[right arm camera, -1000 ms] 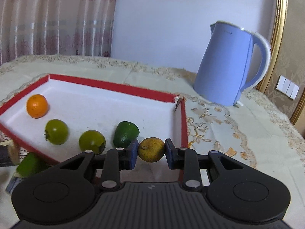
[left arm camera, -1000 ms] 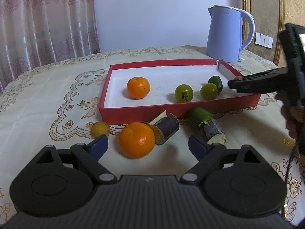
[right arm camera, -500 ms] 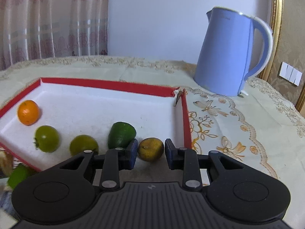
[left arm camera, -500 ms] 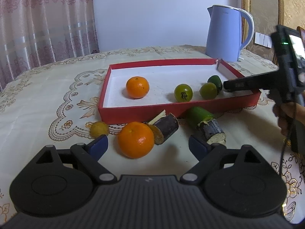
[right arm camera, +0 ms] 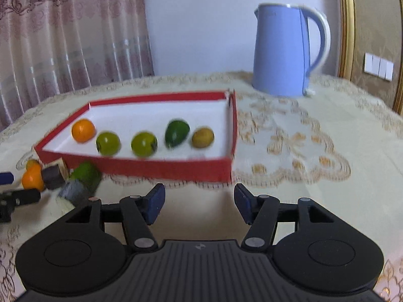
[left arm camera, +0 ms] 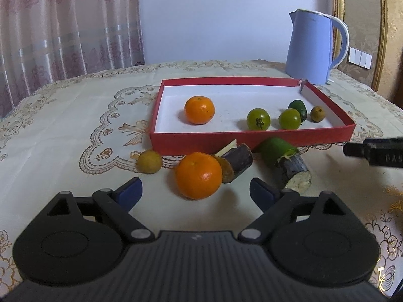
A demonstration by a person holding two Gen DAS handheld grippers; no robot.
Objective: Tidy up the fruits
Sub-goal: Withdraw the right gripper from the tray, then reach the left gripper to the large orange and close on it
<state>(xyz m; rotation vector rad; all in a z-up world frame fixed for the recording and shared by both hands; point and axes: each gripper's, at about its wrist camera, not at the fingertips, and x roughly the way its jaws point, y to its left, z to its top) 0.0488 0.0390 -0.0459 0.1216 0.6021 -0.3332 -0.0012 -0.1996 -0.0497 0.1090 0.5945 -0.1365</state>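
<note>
Left gripper (left arm camera: 195, 191), as our left wrist view lists it: jaws wide apart and empty, just before a large orange (left arm camera: 199, 175) outside the red tray's (left arm camera: 252, 139) near wall, with a small yellow fruit (left arm camera: 149, 161) and two cut cane pieces (left arm camera: 292, 168) alongside. Right gripper (right arm camera: 199, 203), as our right wrist view lists it: jaws just opening, nothing between them, short of that tray (right arm camera: 163, 170), where we count a brownish fruit (right arm camera: 202, 137) nearest the right wall, then an avocado (right arm camera: 176, 133), two green tomatoes (right arm camera: 144, 144) and a small orange (right arm camera: 83, 130).

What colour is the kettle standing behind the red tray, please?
The kettle is light blue with a white-edged handle, clearest in the right wrist view.
</note>
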